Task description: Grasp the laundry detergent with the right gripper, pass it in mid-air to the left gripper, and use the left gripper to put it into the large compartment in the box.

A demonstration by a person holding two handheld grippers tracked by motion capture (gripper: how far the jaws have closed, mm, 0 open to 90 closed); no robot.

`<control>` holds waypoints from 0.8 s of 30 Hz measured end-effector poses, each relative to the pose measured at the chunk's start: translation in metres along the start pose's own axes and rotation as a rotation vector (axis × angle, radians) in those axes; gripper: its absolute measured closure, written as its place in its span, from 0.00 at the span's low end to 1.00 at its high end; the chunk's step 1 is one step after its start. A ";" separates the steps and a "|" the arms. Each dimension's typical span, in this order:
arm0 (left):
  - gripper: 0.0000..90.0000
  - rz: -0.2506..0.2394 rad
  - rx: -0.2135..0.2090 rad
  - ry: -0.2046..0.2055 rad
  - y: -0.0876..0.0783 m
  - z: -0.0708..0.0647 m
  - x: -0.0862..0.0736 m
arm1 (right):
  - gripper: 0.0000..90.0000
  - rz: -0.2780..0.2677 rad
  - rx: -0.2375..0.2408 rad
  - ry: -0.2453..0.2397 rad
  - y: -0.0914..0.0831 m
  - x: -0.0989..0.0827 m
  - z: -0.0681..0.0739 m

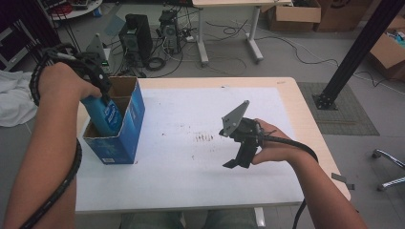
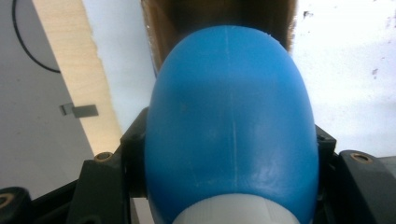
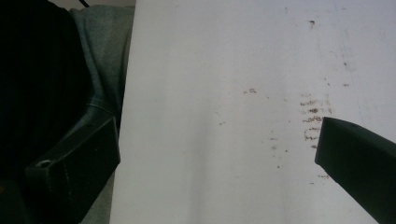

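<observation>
A blue plastic bottle (image 1: pixel 109 117) with a white label stands part way down in an open blue cardboard box (image 1: pixel 126 138) at the table's left edge. My left gripper (image 1: pixel 104 98) is shut on it from above. In the left gripper view the bottle's rounded blue body (image 2: pixel 231 126) sits between my black fingers (image 2: pixel 133 144), with the box's brown inside (image 2: pixel 187 18) behind it. My right gripper (image 1: pixel 238 162) hovers over the right half of the table, well apart from the box. Its jaws stand open around bare white tabletop (image 3: pixel 215 158).
The white tabletop (image 1: pixel 191 167) carries brown scuff marks (image 1: pixel 205 137) near its middle. A black slanted post (image 1: pixel 353 52) rises off the right side. On the floor behind are computer towers (image 1: pixel 136 33), cables and cardboard boxes (image 1: pixel 293 14).
</observation>
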State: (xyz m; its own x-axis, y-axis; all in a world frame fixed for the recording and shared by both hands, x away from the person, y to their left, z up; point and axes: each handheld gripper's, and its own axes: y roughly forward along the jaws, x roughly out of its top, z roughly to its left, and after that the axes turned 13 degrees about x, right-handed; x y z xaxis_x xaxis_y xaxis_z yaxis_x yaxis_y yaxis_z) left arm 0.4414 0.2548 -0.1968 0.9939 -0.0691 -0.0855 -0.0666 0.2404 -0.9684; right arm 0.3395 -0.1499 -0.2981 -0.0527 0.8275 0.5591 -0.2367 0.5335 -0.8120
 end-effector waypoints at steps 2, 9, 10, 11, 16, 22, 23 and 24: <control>0.43 0.009 -0.004 0.003 0.009 -0.002 0.002 | 0.00 0.002 0.003 0.002 0.000 0.000 0.000; 0.43 0.028 -0.004 0.023 0.031 -0.007 0.009 | 0.00 0.007 0.003 0.005 0.003 -0.001 -0.001; 0.43 0.029 -0.004 0.020 0.034 -0.008 0.010 | 0.00 0.008 0.003 0.007 0.004 -0.002 -0.001; 0.43 0.033 -0.005 0.026 0.035 -0.009 0.010 | 0.00 0.008 0.003 0.006 0.005 -0.002 -0.001; 0.43 0.022 -0.002 0.023 0.047 -0.012 0.014 | 0.00 0.004 0.003 0.010 0.005 -0.002 0.000; 0.43 0.018 -0.005 0.028 0.061 -0.016 0.016 | 0.00 -0.002 0.000 0.020 0.005 -0.004 0.000; 0.43 0.022 -0.006 0.028 0.063 -0.016 0.016 | 0.00 -0.003 -0.001 0.018 0.004 -0.005 0.000; 0.43 0.020 -0.006 0.029 0.065 -0.017 0.016 | 0.00 -0.005 -0.001 0.020 0.004 -0.006 0.000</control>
State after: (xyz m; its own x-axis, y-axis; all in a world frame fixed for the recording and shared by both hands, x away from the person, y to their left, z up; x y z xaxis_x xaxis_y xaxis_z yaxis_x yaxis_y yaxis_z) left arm 0.4513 0.2534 -0.2652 0.9894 -0.0928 -0.1119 -0.0872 0.2364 -0.9677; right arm 0.3388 -0.1521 -0.3048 -0.0323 0.8279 0.5599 -0.2355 0.5382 -0.8093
